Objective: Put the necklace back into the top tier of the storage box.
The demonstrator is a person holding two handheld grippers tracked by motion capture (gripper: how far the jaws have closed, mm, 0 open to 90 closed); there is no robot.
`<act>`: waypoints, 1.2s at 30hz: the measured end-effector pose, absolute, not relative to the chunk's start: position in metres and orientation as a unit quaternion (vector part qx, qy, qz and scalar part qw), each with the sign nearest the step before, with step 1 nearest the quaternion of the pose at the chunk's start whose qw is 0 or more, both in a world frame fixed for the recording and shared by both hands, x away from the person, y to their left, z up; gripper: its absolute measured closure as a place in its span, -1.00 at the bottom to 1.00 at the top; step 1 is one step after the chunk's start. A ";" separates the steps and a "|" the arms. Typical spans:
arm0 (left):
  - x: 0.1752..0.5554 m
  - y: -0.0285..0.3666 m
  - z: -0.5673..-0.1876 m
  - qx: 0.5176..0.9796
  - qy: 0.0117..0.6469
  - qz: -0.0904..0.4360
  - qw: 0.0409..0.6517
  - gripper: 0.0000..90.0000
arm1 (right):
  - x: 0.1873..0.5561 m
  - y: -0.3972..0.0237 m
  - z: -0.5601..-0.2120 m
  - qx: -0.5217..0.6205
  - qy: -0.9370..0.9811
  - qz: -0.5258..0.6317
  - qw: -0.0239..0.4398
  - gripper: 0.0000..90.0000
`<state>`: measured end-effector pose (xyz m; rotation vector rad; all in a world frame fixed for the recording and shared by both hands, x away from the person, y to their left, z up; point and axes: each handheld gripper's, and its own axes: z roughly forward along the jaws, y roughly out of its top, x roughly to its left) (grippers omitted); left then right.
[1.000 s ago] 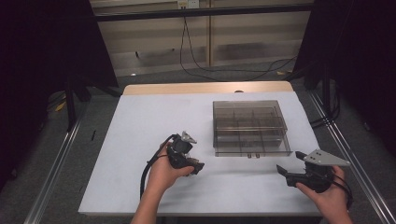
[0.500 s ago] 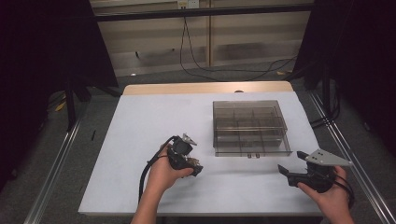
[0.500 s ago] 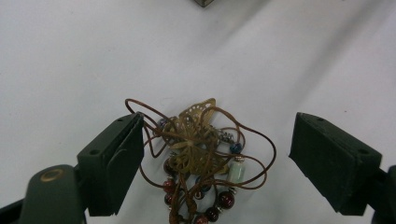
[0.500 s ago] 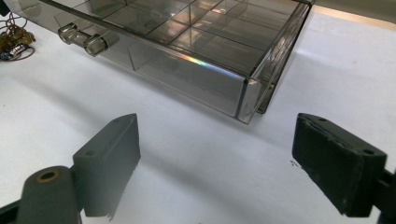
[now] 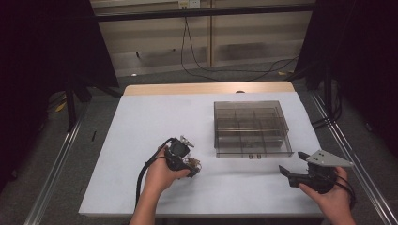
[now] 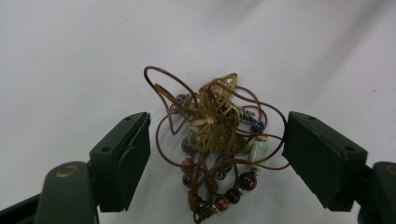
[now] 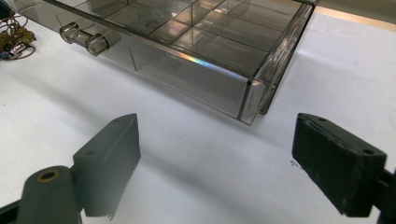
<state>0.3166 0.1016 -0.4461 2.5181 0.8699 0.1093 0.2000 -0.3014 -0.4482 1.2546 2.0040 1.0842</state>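
Note:
A tangle of brown cord, dark red and pale beads and a brass pendant [image 6: 212, 135] lies on the white table [image 5: 141, 122]. My left gripper [image 6: 217, 137] points down over it, one jaw on each side, pads clear of the cord. Its jaws have just been closing with the tangle between them. From above, the left gripper [image 5: 190, 168] sits at the table's near middle beside the beaded tangle [image 5: 195, 163]. My right gripper [image 7: 215, 135] is open and holds nothing, low over the table near the front right corner of a smoky clear compartment box [image 7: 187, 70].
The compartment box [image 5: 253, 151] stands right of centre, with two small clasps on its front wall. My right gripper [image 5: 292, 165] is near the table's front right edge. Cables and dark stands lie beyond the far edge.
The left gripper has dipped slightly toward the beaded tangle. The right hand and the box have not moved.

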 end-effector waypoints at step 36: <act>0.319 0.103 -0.442 0.929 0.324 -0.007 0.177 0.81 | 0.202 -0.301 -0.450 0.463 0.746 0.398 0.266 -0.66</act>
